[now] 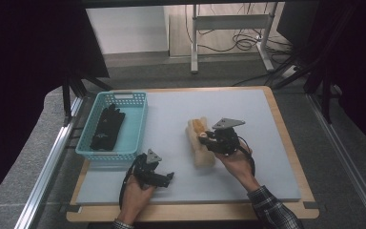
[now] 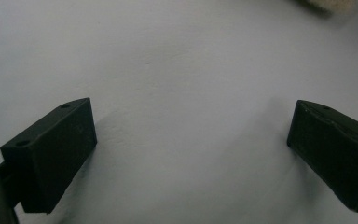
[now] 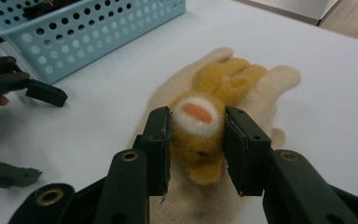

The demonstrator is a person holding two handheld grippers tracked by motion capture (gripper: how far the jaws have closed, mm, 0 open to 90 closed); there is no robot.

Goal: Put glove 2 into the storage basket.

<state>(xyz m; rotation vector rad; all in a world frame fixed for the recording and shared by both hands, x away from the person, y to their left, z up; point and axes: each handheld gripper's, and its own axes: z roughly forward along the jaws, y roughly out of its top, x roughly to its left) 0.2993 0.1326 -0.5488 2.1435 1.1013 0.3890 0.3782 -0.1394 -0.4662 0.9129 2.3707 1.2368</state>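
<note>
A fuzzy cream glove [image 1: 201, 151] with a yellow plush animal face [image 3: 200, 122] on it is at the middle of the white mat [image 1: 257, 162]. My right gripper [image 3: 198, 135] is shut on that plush face, one pad on each side of it; the cream fingers spread out beyond the jaws. From above, the right gripper [image 1: 206, 138] reaches the glove from its right side. My left gripper [image 1: 166, 177] rests low over the mat's front left. Its jaws stand wide apart with only bare mat between them in the left gripper view [image 2: 191, 149].
A light blue perforated basket [image 1: 138, 125] stands at the mat's left with a black glove [image 1: 107, 128] inside. The mat lies on a wooden board [image 1: 190, 213]. A desk frame and cables [image 1: 233, 28] stand on the floor beyond.
</note>
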